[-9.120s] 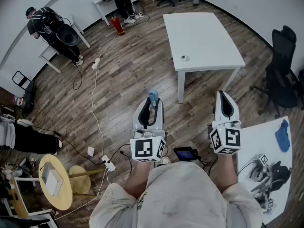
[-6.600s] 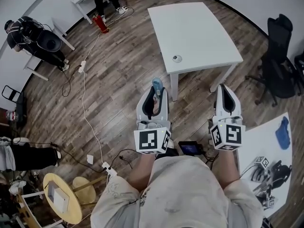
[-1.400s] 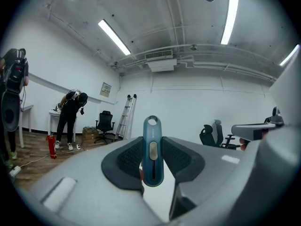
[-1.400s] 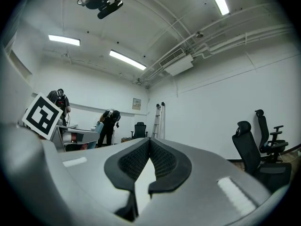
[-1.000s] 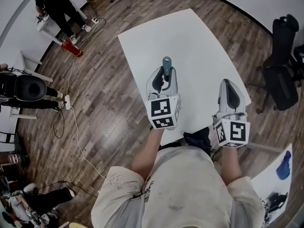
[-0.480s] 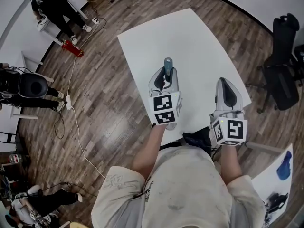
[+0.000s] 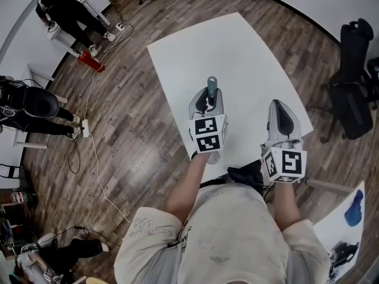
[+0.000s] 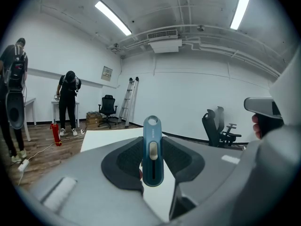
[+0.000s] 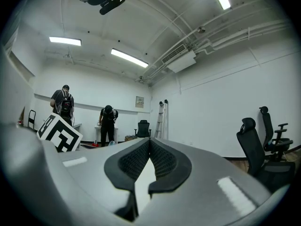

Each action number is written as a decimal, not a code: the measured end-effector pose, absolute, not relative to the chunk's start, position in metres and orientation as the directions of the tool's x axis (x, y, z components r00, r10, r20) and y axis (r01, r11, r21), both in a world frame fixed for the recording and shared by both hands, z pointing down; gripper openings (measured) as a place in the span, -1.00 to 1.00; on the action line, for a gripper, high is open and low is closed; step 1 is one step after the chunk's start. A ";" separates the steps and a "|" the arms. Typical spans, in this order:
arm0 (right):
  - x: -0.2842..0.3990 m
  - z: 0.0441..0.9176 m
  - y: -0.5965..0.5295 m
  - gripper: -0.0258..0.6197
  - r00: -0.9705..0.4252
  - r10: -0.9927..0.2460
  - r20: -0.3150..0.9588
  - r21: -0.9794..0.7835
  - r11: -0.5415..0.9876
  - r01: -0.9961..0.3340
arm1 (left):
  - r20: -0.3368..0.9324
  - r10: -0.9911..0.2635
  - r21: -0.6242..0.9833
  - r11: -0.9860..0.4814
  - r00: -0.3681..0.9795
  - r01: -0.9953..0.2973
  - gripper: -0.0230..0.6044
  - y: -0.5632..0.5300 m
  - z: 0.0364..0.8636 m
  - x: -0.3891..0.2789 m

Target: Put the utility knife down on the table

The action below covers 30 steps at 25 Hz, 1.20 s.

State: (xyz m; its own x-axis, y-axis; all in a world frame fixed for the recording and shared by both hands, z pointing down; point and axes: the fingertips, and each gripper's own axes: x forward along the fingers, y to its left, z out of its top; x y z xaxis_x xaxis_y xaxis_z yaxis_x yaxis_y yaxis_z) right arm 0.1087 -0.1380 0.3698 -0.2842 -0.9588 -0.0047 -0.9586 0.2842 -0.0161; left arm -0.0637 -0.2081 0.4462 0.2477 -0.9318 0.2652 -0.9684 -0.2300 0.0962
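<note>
– Jaws of the left gripper (image 8: 152,144) clamp the teal utility knife (image 8: 153,157), mid-frame above the white table (image 7: 195,46); the right gripper (image 7: 279,108), lower right, is closed on nothing.
– I'd lower until the handle lies flat, then let go.
– Its thumb slider shows only in the left gripper view; the tabletop beneath, only in the head view.

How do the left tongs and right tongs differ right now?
The left tongs are clamped on a blue utility knife; the right tongs hold nothing. The left tongs' jaws stand apart by the knife's width; the right tongs' jaws meet at the tips. The left tongs reach farther over the white table than the right tongs. Both point away from the person.
</note>
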 end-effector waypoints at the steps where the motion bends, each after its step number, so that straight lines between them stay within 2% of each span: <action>1: 0.109 0.370 -0.138 -0.91 -0.284 -0.959 -0.005 -0.018 0.284 -0.959 | 0.272 -0.930 0.096 -0.229 0.247 -0.969 -0.46 -0.209 0.449 -0.064; 30: 0.112 0.371 -0.132 -0.91 -0.279 -0.960 0.014 -0.011 0.279 -0.960 | 0.411 -0.886 0.103 -0.189 0.215 -0.977 -0.46 -0.217 0.514 -0.066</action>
